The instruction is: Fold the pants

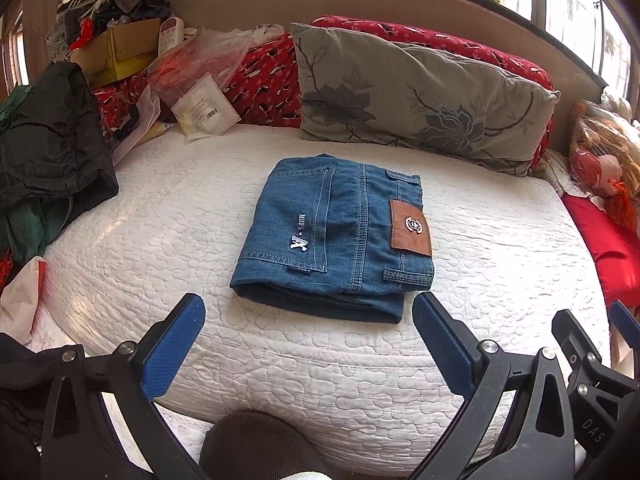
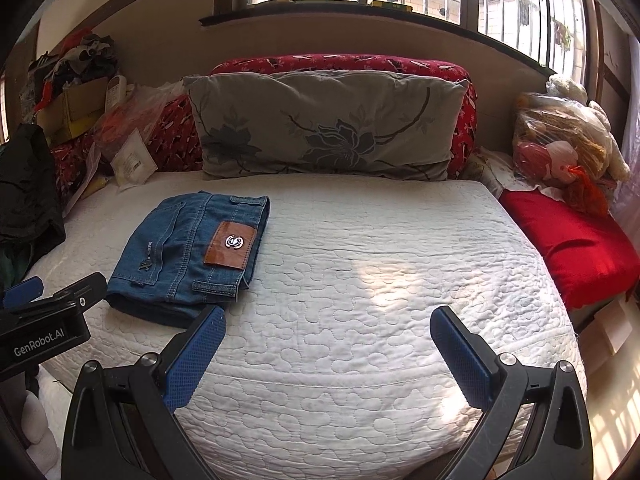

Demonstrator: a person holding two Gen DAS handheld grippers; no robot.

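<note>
Blue denim pants lie folded into a compact rectangle on the white quilted bed, brown leather patch up. They also show in the right wrist view at left. My left gripper is open and empty, just in front of the pants' near edge, not touching. My right gripper is open and empty over bare quilt, to the right of the pants. The right gripper's body shows at the right edge of the left wrist view, and the left gripper's body at the left of the right wrist view.
A grey floral pillow leans on a red cushion at the headboard. Dark clothes, a cardboard box and plastic bags pile at left. A red cloth and bagged toys lie at right.
</note>
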